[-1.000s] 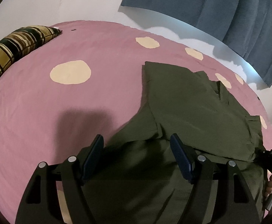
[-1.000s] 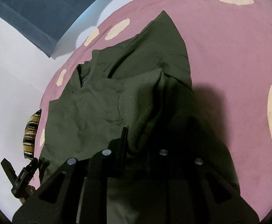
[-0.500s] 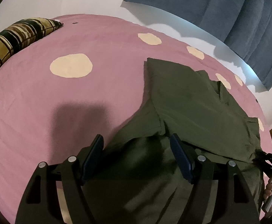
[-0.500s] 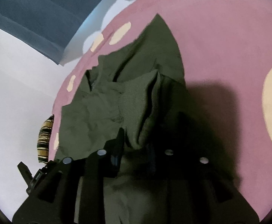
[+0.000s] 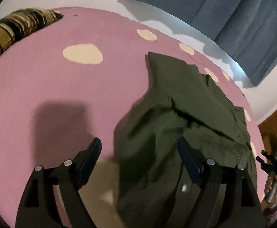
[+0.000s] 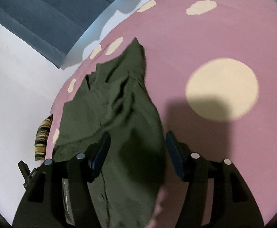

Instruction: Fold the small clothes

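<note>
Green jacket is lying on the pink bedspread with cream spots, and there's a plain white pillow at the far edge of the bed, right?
Not quite: the pillow is not plain white; it is striped in dark and yellowish bands, as the left wrist view shows. The rest holds: the green jacket lies on the pink bedspread with cream spots.

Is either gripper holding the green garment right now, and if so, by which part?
Neither. The right gripper is opening above the green garment, pads clear of the cloth. The left gripper is opening too, gripping nothing.

left gripper (image 5: 139, 150): fingers opening | right gripper (image 6: 137, 145): fingers opening, angled down
</note>
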`<act>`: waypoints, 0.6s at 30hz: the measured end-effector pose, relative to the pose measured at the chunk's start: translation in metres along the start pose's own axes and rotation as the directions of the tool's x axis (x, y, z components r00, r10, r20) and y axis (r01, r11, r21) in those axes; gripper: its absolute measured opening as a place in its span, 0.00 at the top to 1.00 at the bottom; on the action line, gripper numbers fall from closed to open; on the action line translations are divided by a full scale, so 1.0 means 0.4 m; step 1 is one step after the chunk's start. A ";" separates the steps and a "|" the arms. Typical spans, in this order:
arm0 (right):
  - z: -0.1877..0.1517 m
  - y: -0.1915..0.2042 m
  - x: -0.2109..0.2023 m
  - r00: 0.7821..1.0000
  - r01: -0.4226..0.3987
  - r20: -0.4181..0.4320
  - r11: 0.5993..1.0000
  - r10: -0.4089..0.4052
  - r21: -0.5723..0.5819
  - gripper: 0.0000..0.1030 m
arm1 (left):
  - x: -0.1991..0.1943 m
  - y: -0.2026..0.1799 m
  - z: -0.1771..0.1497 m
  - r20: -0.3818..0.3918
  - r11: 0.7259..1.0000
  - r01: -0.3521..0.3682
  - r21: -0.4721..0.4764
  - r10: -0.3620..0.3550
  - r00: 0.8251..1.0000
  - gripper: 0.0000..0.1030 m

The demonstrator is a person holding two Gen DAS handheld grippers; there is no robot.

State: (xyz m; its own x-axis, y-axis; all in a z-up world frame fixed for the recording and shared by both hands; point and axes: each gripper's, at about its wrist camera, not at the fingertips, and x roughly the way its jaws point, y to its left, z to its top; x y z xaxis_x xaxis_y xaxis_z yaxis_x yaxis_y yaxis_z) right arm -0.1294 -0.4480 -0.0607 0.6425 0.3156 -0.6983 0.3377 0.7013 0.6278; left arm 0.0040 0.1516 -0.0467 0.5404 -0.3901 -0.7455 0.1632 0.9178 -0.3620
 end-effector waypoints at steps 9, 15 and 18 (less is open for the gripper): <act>-0.126 -0.038 -0.063 0.992 -0.075 -0.105 0.997 0.075 0.001 0.35 | -0.058 0.063 -0.102 -0.083 0.989 0.142 -0.039 -0.145 0.986 0.20; -0.206 -0.018 -0.070 0.976 -0.134 -0.178 0.991 0.128 -0.023 0.31 | -0.075 0.074 -0.167 -0.132 0.964 0.250 -0.089 -0.260 0.956 0.18; -0.239 -0.007 -0.079 0.964 -0.182 -0.202 0.982 0.171 -0.039 0.30 | -0.084 0.062 -0.188 -0.145 0.957 0.281 -0.072 -0.289 0.946 0.17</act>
State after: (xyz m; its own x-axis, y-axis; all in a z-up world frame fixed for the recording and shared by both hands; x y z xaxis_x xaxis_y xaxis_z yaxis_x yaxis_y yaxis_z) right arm -0.2165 -0.3989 -0.0731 0.5385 0.5533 -0.6355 0.1874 0.6566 0.7306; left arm -0.0721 0.1817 -0.0728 0.3445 -0.6448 -0.6822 0.2482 0.7635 -0.5962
